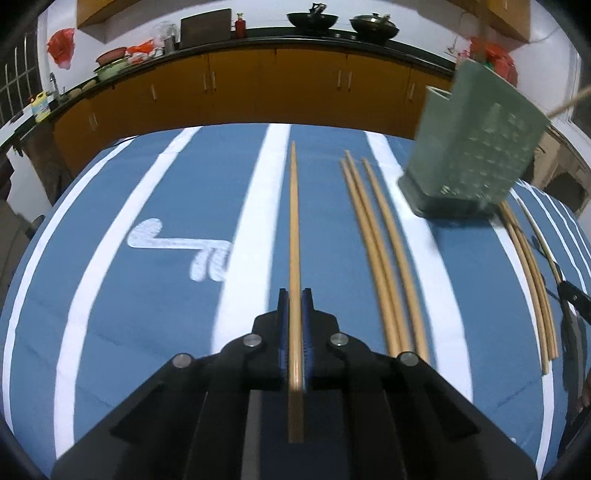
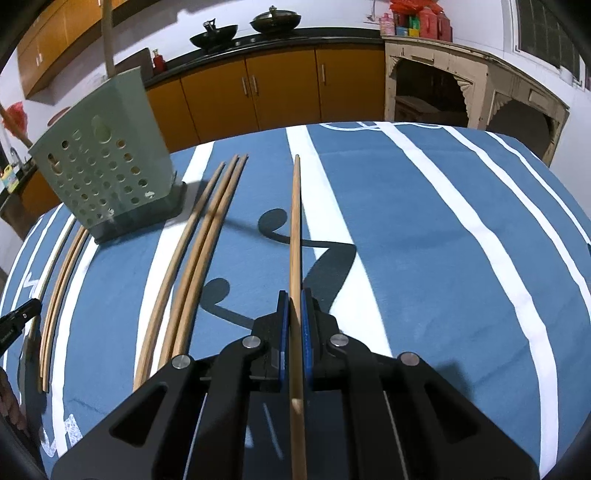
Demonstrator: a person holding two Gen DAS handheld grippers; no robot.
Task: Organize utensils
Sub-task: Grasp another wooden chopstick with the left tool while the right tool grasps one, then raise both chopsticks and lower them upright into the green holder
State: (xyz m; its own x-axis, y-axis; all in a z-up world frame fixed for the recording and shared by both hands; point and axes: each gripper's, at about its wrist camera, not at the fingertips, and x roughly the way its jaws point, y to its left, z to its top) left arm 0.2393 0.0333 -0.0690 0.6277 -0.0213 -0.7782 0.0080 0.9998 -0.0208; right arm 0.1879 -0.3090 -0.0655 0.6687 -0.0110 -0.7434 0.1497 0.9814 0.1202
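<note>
My left gripper point(image 1: 294, 295) is shut on a wooden chopstick point(image 1: 294, 221) that points forward over the blue striped cloth point(image 1: 166, 295). My right gripper point(image 2: 294, 295) is shut on another chopstick point(image 2: 295, 221), also held above the cloth. A green perforated utensil holder point(image 1: 476, 147) stands at the right in the left wrist view, and at the left in the right wrist view point(image 2: 103, 162). Three loose chopsticks point(image 1: 380, 240) lie on the cloth beside it, also seen from the right wrist point(image 2: 195, 251). More chopsticks point(image 2: 59, 280) lie on the holder's other side.
A kitchen counter with orange cabinets point(image 1: 277, 85) runs behind the table, bearing woks point(image 1: 312, 18) and bowls. A pale wooden cabinet point(image 2: 461, 85) stands at the right. The other gripper's black tip point(image 2: 18, 317) shows at the left edge of the right wrist view.
</note>
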